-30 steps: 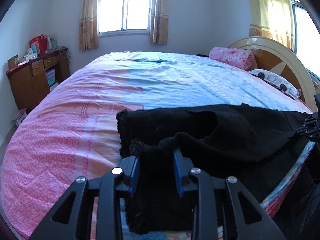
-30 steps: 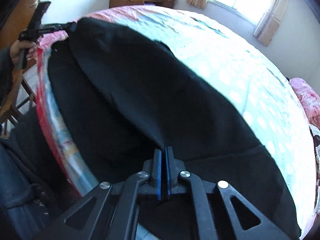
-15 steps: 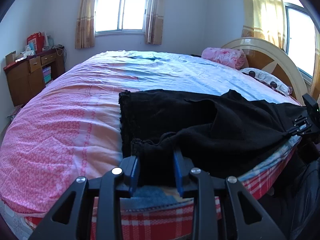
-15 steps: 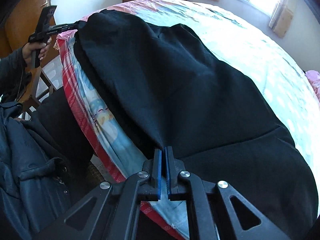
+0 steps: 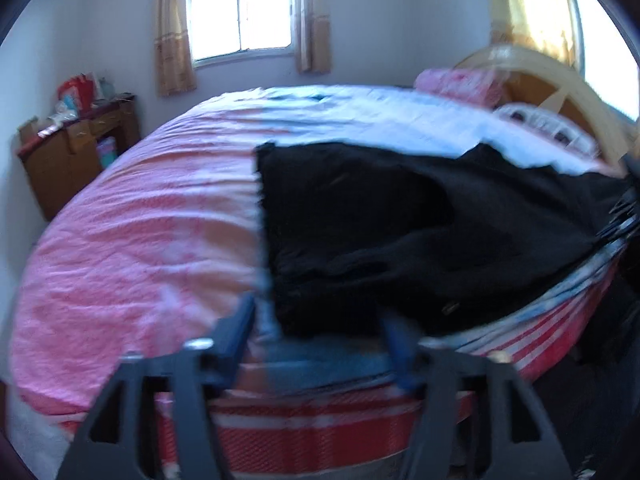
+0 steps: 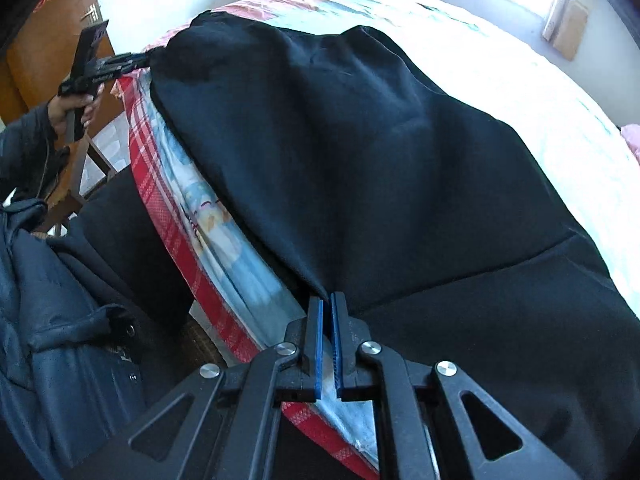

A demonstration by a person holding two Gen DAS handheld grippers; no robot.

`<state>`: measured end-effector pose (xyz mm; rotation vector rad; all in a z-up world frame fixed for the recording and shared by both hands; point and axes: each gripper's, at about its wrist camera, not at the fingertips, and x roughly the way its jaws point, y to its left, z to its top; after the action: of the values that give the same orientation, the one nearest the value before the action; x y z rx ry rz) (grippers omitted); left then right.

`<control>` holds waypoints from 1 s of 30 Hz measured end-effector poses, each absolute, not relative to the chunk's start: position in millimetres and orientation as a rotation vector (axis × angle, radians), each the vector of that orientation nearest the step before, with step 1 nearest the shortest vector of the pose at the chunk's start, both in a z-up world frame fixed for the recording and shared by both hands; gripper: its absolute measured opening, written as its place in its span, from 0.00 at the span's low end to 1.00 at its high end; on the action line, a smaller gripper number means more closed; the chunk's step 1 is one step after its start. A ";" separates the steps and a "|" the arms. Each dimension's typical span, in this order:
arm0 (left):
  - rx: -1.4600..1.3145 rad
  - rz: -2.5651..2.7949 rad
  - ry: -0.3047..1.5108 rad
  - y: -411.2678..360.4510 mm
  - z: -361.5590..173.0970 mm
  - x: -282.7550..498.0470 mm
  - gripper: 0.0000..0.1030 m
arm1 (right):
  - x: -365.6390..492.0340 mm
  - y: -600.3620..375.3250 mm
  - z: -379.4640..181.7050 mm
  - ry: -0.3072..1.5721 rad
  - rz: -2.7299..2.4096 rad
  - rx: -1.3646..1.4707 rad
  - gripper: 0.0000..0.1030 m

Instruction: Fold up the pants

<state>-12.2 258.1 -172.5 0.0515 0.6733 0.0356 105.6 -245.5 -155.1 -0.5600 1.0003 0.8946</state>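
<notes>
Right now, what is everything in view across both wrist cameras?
pants: one, black, spread along the bed's near edge
bed: one, pink and pale blue cover, red checked side, fills the room's middle
pillow: one, pink, by the headboard; a patterned white thing beside it is too blurred to name
headboard: one, light wood, far right
desk: one, brown, cluttered top, left wall
window: one, bright, far wall, between beige curtains; a second shows at the right edge
jacket: one, dark blue, off the bed's side
left hand: holds the left gripper
left gripper: black, blue pads, jaws open at the pants' end
right gripper: same, jaws shut on pants
</notes>
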 end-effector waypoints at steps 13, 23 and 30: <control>0.014 0.130 0.508 249.0 -112.0 -29.4 0.90 | 107.0 -264.8 -118.4 1.006 0.985 -0.438 0.08; -0.051 -0.208 0.568 110.0 -127.6 44.7 0.95 | 174.1 -203.7 -67.2 0.935 1.077 -0.055 0.63; -0.120 -0.216 0.651 84.9 -146.4 66.5 0.95 | 247.3 -135.5 -77.3 1.002 0.989 0.025 0.69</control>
<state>66.5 84.9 -146.4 -0.1204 0.6505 -0.2156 247.3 -135.5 -77.3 0.0250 1.0019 0.9892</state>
